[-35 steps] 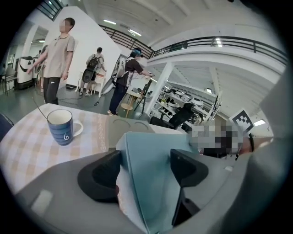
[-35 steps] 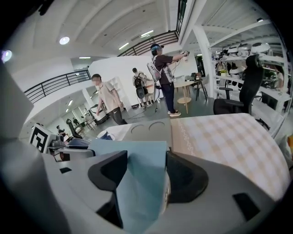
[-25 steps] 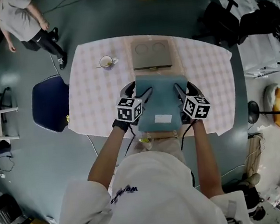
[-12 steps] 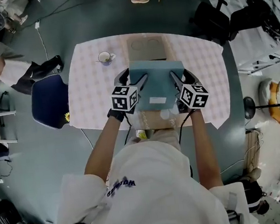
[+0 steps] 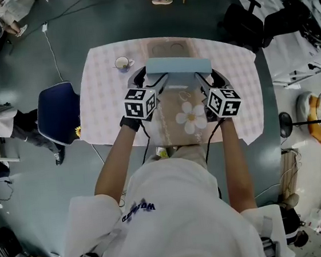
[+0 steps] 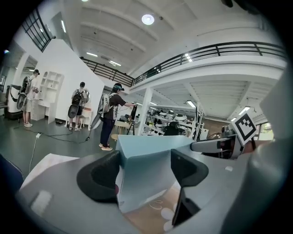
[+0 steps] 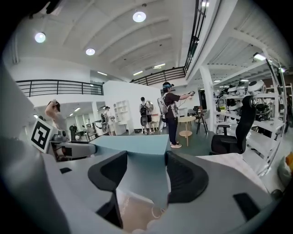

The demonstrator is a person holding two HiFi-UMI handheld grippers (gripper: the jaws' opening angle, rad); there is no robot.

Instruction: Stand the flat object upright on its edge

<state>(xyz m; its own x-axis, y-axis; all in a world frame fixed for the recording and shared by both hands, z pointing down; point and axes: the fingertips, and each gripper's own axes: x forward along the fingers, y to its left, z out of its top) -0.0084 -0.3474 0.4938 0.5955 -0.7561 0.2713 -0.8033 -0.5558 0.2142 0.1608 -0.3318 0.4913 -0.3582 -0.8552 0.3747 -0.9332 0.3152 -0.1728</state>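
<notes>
Mid-table (image 5: 104, 111), toward its far edge, above a daisy mat (image 5: 184, 122): teal box (image 5: 177, 66), tipped nearly upright, left gripper (image 6: 144, 167) and right gripper (image 7: 145, 176) each clamped on one side edge; probably light, stiff, smooth-faced, best held by its sides.

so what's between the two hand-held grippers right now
The teal flat box, clamped at its sides by the left hand-held gripper and right hand-held gripper; the head view shows it.
</notes>
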